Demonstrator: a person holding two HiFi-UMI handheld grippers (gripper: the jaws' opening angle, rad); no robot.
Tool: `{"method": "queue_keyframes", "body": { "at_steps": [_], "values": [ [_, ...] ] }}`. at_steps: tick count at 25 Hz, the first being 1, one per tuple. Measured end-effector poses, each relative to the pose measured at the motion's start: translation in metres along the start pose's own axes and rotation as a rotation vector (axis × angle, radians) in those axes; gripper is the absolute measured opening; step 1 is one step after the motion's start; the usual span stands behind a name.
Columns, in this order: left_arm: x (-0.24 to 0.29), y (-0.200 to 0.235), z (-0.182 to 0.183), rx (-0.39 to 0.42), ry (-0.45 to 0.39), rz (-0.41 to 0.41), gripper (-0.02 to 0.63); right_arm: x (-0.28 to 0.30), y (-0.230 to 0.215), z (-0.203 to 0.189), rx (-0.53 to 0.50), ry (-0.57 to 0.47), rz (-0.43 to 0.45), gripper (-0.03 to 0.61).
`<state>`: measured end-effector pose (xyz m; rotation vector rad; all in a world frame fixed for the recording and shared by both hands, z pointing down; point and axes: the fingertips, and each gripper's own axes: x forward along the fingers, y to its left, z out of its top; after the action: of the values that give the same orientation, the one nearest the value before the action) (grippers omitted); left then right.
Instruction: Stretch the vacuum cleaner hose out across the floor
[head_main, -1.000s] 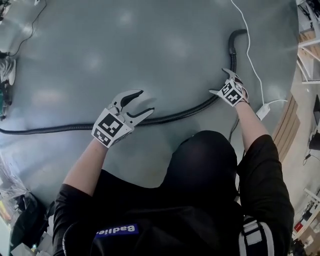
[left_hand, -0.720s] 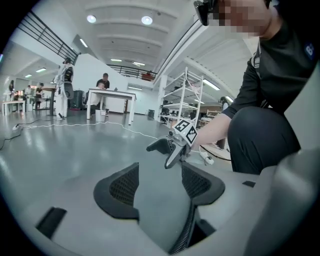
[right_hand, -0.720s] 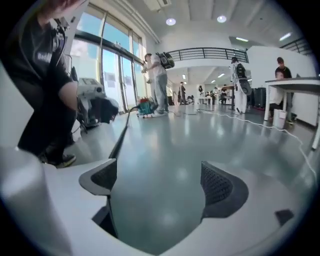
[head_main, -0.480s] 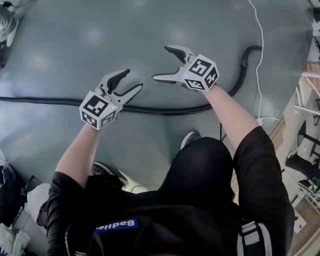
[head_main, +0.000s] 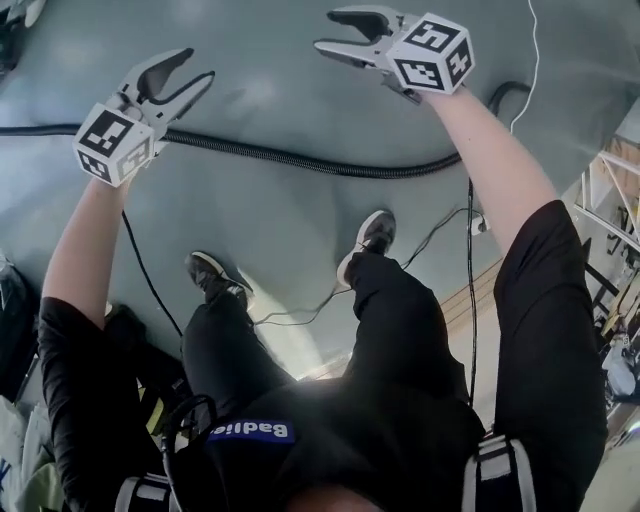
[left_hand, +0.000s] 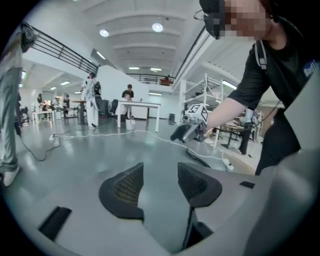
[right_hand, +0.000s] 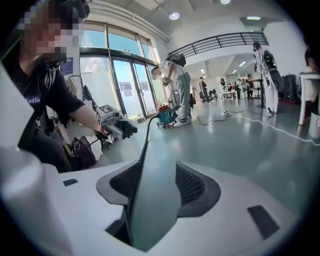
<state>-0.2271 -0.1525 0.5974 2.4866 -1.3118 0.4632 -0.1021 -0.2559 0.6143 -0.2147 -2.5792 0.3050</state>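
L hand-held gripper (head_main: 194, 66) closing, fairly wide, nothing btwn jaws; R hand-held gripper (head_main: 328, 30) closing, narrower, empty too (hose (head_main: 300, 160) lies untouched on floor (head_main: 280, 100) below both).

Left hand-held gripper (head_main: 198, 66), right hand-held gripper (head_main: 325, 30): empty, closing.

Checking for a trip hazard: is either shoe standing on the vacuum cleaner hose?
No, the vacuum cleaner hose lies ahead of the left shoe and right shoe, touching neither.
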Motion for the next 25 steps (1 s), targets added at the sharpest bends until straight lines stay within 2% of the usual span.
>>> {"method": "queue_keyframes", "body": {
  "at_steps": [1,3,6,8,11,14,17,19,21,23,25],
  "values": [
    [-0.021,0.011,0.036,-0.002,-0.052,0.046,0.224,-0.027,-0.005,0.032,-0.023,0.0,-0.023,0.221],
    [-0.067,0.014,0.107,-0.028,-0.169,0.124,0.216,-0.08,-0.001,0.087,-0.039,-0.02,-0.067,0.215],
    [-0.111,-0.017,0.17,-0.123,-0.264,0.161,0.204,-0.138,0.032,0.129,0.049,-0.08,-0.091,0.215],
    [-0.13,-0.053,0.198,-0.18,-0.271,0.151,0.202,-0.168,0.069,0.146,0.143,-0.132,-0.096,0.215],
    [-0.162,-0.116,0.249,-0.234,-0.263,0.124,0.201,-0.208,0.147,0.181,0.258,-0.245,-0.107,0.215],
    [-0.193,-0.177,0.29,-0.309,-0.211,0.114,0.192,-0.242,0.233,0.211,0.385,-0.308,-0.104,0.207],
    [-0.225,-0.227,0.337,-0.353,-0.176,0.105,0.183,-0.262,0.31,0.25,0.471,-0.339,-0.044,0.198],
    [-0.248,-0.264,0.373,-0.364,-0.175,0.096,0.176,-0.277,0.361,0.283,0.481,-0.341,0.02,0.187],
    [-0.267,-0.292,0.401,-0.372,-0.199,0.1,0.172,-0.295,0.402,0.315,0.444,-0.335,0.072,0.176],
    [-0.284,-0.305,0.423,-0.376,-0.25,0.113,0.17,-0.309,0.431,0.343,0.377,-0.33,0.095,0.156],
    [-0.302,-0.317,0.436,-0.356,-0.289,0.098,0.17,-0.316,0.459,0.362,0.318,-0.344,0.08,0.152]
  ]
}}
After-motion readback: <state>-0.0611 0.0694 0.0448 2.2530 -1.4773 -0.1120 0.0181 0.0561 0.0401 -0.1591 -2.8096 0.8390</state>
